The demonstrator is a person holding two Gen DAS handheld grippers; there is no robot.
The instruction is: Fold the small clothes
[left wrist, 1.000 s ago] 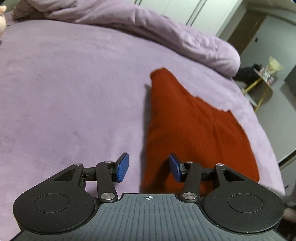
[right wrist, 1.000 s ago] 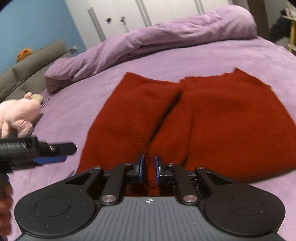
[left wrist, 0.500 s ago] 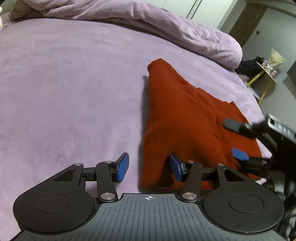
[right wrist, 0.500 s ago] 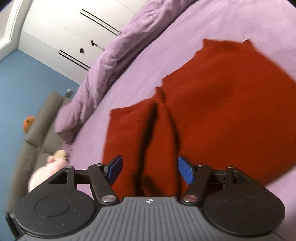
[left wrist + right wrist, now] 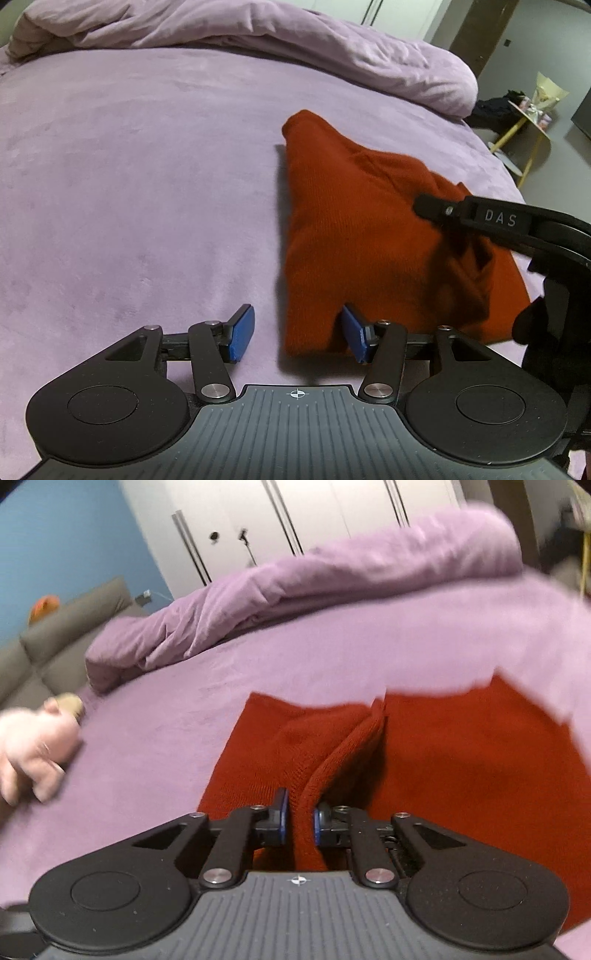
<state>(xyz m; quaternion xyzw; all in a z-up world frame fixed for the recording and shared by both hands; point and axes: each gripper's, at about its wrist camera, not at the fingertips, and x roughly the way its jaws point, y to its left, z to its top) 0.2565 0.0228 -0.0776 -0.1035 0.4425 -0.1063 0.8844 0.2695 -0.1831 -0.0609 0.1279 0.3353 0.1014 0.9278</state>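
1. A lilac bed (image 5: 129, 184) fills the room.
2. A bunched duvet (image 5: 258, 40) lies beyond the red knit garment (image 5: 351, 221), mid-bed.
3. A pink plush toy (image 5: 33, 749) lies left of the garment.
4. The right gripper (image 5: 299, 818) is closing, pinching a garment fold.
5. The left gripper (image 5: 297, 332) is opening, astride the garment's near corner.

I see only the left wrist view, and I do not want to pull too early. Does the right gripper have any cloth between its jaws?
Observer: Yes. In the right wrist view, the right gripper has a raised fold of the red garment between its jaws, which are closing.
Operator: Does anything else lie on the bed that I might hit?
Observer: A pink plush toy lies on the bed, left of the garment and well apart from it.
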